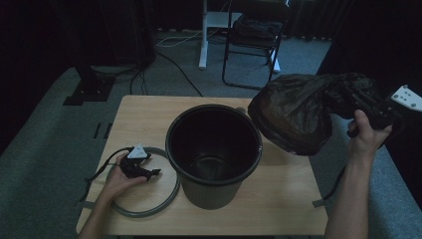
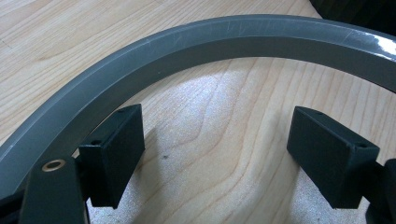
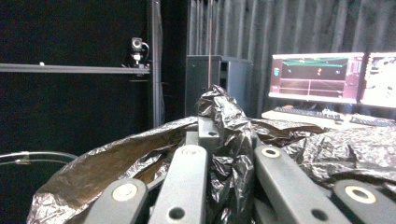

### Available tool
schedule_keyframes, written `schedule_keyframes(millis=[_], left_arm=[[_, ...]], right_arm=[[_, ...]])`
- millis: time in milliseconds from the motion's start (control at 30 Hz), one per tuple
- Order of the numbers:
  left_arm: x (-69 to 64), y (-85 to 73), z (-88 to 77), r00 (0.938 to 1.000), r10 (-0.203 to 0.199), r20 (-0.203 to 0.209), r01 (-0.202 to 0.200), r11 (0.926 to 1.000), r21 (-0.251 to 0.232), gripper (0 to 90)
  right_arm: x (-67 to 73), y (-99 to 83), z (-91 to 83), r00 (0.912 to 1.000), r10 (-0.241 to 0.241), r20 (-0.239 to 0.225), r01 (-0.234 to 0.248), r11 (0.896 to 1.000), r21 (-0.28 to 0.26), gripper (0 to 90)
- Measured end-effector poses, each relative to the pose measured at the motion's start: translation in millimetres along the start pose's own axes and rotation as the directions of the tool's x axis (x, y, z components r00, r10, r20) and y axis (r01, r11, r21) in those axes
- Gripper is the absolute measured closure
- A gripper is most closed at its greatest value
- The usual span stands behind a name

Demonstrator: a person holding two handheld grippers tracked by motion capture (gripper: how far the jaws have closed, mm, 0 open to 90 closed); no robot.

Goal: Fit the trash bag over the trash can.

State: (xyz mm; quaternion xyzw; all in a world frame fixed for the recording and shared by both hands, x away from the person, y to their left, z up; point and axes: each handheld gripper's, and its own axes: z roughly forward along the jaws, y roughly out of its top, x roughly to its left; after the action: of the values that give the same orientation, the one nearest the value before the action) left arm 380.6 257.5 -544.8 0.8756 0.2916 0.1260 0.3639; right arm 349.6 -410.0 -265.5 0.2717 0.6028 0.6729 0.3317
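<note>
Above the counter's [image 1: 149,112] right edge, the right gripper [image 1: 380,115] holds up a black bag [image 1: 298,110] — fingers pinching its crumpled plastic.
Left gripper [image 1: 142,167] rests inside the grey ring [image 1: 166,199] beside the bin [image 1: 214,149] — fingers [image 2: 114,154] spread, holding nothing.

Left gripper [image 1: 149,172] open, low; right gripper [image 1: 370,110] clamped, raised.

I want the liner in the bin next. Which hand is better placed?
Right: the right gripper is shut on the black bag, held up beside the bin. The left gripper rests open by the grey ring.
</note>
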Motion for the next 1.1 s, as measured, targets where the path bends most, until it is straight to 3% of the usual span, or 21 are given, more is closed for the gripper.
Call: schedule_keyframes(millis=[367,1100], left_arm=[[-0.1,0.0,0.0,1.0,0.0,0.0,0.0,1.0,0.0,19.4],[-0.2,-0.1,0.0,1.0,0.0,0.0,0.0,1.0,0.0,19.4]], right_arm=[[6.2,12.9,-3.4,0.9997,-0.007,-0.022,0.006,0.999,-0.043,87.1],[34.1,26.0,11.2,0.9892,-0.037,-0.142,0.021,0.994,-0.107,87.1]])
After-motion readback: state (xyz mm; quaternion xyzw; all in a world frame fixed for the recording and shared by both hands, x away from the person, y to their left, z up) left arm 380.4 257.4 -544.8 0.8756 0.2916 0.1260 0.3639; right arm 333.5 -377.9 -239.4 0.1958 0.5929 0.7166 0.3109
